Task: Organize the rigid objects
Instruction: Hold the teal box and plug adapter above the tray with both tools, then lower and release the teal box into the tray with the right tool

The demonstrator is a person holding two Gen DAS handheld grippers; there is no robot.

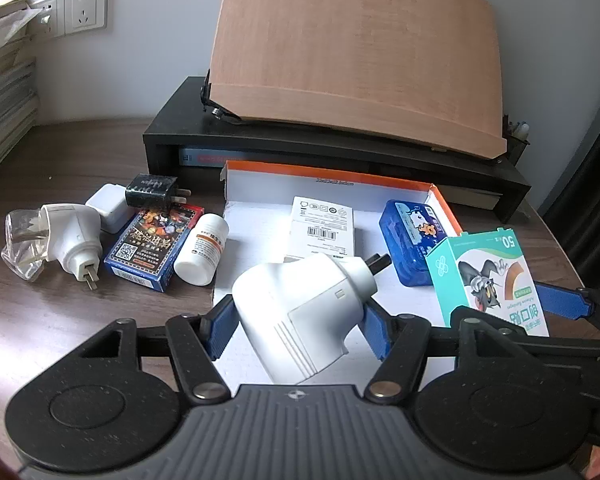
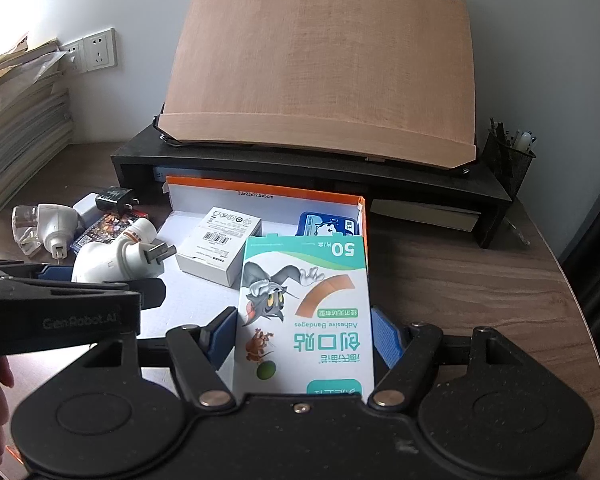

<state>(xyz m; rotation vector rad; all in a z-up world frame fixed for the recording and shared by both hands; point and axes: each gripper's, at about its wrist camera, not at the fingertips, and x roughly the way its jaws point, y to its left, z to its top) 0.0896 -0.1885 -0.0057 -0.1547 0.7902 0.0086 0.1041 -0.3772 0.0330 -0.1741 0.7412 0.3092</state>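
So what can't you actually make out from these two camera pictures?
- Left wrist view: the near end of the white plug adapter is hidden behind the left gripper.
- Right wrist view: the bottom of the bandage box is cut off by the right gripper; the blue case is half hidden behind that box.
- Both views: the card box print is too small to read.
- Under the black shelf, shadow hides the contents.

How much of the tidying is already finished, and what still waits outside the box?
Done: a white carton and a blue case lie in the orange-rimmed box. In hand: the left gripper holds a white plug and the right gripper a bandage box, both over the box. Left on the desk: another white plug, two chargers, a card pack and a pill bottle.
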